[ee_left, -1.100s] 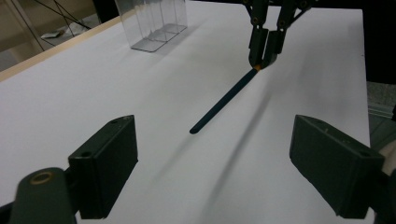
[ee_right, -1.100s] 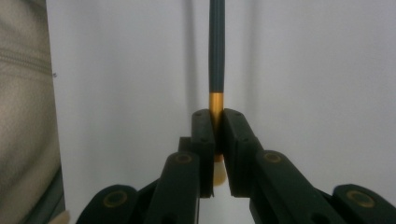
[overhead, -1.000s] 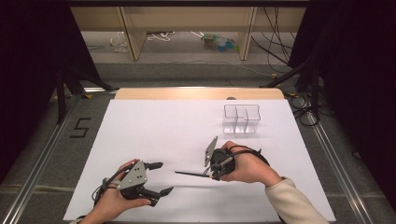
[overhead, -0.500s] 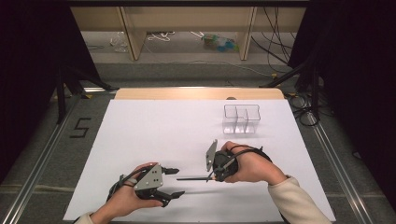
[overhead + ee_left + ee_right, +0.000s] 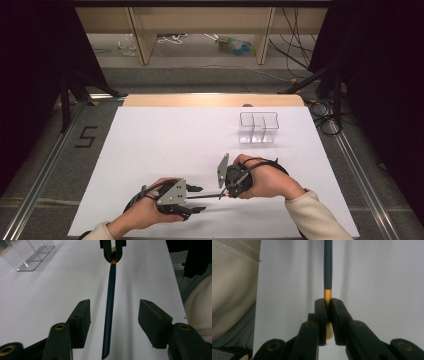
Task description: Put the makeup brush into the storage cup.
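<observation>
Between my two grippers, low over the white table sheet (image 5: pixel 150 145), a dark green pencil (image 5: pixel 110 310) is hanging level, and I am holding it by its gold ferrule (image 5: pixel 327 297) with my right gripper (image 5: pixel 327 315). That pair of jaws is pinched tight on the ferrule, with the pale eraser end poking out behind the pads. My left gripper (image 5: pixel 113 323) is standing wide open around the other end of the shaft, one pad on each side and neither one touching the wood, so it is gripping nothing.

In the high view the pencil (image 5: pixel 207 196) is bridging the gap between left gripper (image 5: pixel 192 199) and right gripper (image 5: pixel 227 192), near the front edge of the sheet. A clear divided holder (image 5: pixel 258 127) is sitting well apart, toward the far right.

What I am worrying about is the handover. The right grip is sitting at the very tail of the pencil, on smooth metal, so the long shaft is acting as a lever; if my left pads are closing unevenly, one is likely to nudge the shaft sideways first and swing the pencil in the right jaws. If I am letting go on the right before the left has truly clamped, the pencil is probably dropping and rolling on the sheet. The tip is also lying close to the roots of my left jaws, so pushing forward could jam it.
</observation>
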Tool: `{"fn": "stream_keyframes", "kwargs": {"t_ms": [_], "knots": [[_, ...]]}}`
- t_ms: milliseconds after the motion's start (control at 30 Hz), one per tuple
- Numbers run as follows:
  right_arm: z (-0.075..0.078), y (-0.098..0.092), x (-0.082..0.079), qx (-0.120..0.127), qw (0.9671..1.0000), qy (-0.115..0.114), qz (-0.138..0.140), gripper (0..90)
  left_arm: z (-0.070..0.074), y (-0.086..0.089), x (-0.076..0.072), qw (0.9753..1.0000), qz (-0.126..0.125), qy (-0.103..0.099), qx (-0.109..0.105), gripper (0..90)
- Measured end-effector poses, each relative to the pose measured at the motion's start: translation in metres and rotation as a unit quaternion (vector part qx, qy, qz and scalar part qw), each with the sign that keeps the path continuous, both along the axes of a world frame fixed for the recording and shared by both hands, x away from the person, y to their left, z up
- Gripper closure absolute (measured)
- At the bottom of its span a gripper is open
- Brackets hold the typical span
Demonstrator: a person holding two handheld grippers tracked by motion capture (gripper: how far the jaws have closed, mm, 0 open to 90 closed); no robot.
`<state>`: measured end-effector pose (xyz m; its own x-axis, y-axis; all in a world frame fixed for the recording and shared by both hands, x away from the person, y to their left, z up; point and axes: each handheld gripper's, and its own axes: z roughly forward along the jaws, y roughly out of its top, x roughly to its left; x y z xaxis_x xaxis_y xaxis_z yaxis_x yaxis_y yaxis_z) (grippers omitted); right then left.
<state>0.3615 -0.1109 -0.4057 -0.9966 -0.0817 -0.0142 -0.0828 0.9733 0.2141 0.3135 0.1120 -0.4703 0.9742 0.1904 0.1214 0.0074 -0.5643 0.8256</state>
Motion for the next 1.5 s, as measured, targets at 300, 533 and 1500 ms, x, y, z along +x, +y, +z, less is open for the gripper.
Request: {"fn": "stream_keyframes", "kwargs": {"t_ms": [300, 533, 1500], "knots": [[0.001, 0.002, -0.005, -0.018, 0.9998, 0.005, -0.010, 84.1, -0.002, -0.008, 0.002, 0.9999, -0.008, 0.011, 0.010, 60.8], [0.000, 0.004, -0.006, -0.018, 0.9998, 0.007, -0.005, 84.2, -0.002, -0.009, 0.003, 0.9997, -0.007, 0.017, 0.018, 72.3], [0.005, -0.019, 0.009, 0.117, 0.9908, -0.014, -0.068, 29.1, 0.006, 0.000, 0.008, 0.9994, 0.028, 0.022, 0.006, 84.0]]}}
